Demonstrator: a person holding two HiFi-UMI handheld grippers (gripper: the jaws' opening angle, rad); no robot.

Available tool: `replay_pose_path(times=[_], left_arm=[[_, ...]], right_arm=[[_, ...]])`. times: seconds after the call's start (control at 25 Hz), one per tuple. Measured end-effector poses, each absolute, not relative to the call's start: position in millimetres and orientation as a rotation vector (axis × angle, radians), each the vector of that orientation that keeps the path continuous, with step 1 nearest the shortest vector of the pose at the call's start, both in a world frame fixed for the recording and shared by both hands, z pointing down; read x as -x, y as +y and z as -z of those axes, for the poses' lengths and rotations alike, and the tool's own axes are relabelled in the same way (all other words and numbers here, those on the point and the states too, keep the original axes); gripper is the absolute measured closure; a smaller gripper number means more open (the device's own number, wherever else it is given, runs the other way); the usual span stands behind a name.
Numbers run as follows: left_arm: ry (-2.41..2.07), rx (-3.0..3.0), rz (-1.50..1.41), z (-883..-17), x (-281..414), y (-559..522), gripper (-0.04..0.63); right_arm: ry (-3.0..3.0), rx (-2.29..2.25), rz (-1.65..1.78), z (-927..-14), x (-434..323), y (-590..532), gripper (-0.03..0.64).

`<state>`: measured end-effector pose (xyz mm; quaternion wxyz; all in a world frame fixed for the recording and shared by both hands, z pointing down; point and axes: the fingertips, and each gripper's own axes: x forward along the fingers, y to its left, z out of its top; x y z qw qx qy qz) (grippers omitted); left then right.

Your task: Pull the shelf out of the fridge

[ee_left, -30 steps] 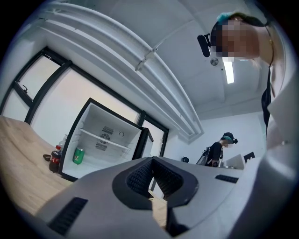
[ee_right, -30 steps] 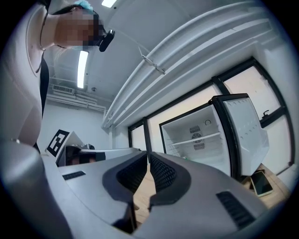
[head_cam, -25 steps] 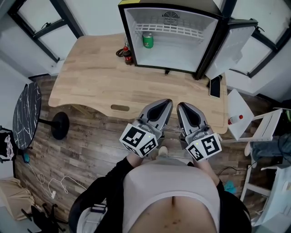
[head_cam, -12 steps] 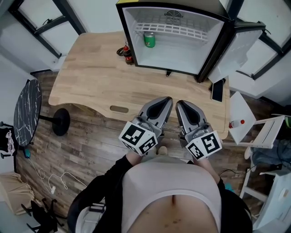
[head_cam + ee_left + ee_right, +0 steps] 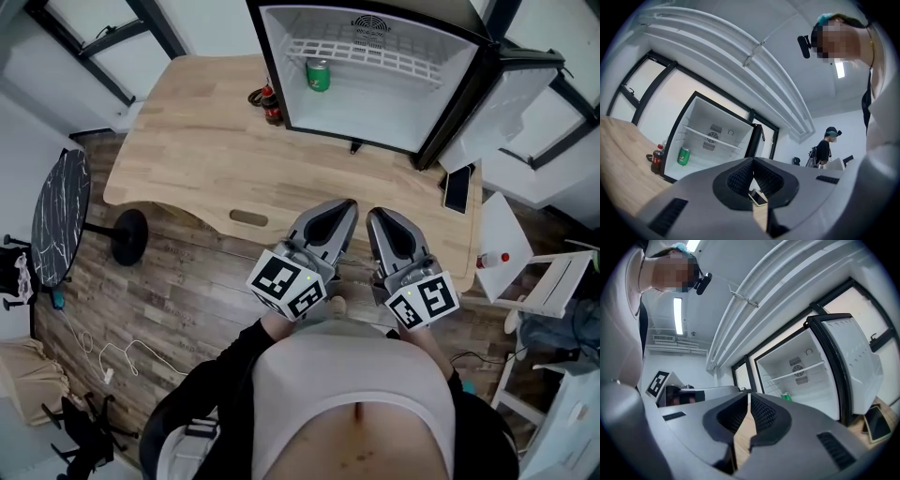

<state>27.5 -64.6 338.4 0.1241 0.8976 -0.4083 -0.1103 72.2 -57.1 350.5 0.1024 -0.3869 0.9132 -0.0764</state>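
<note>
Both tongs are closed together and hold nothing. The left tongs point(image 5: 345, 210) and the right tongs point(image 5: 377, 217) sit side by side close to the person's belly, over the near edge of the bench point(image 5: 206, 159), and point toward 12 o'clock. I judge this to be a ready pose before the reach, because the fridge point(image 5: 384, 117) stands well apart from them at 12 o'clock, on the bench's far side. Its door point(image 5: 497, 101) is swung wide toward 2 o'clock, which leaves the way clear for the shelf to slide out. The wire shelf point(image 5: 375, 54) lies across the upper part of the cavity, untouched. A green can point(image 5: 319, 75) stands on the fridge floor beneath it, toward the left wall, and a cola bottle point(image 5: 272, 105) stands just outside at the fridge's 9 o'clock.

Only the head view shows how far the tongs are from the fridge. Only the left gripper view shows a second person point(image 5: 826, 149) standing beyond the fridge at 3 o'clock. The right gripper view shows the door's inner face and a phone point(image 5: 877, 423) below it.
</note>
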Motion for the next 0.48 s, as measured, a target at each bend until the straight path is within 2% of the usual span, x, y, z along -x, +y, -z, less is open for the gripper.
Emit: replay_pose_path(times=[0.48], left_arm=[[-1.160, -2.636, 0.322, -344.1, -19.9, -116.2, 0.589]], right_arm=[[2.673, 1.181, 0.228, -356.6, -67.3, -107.3, 0.577]])
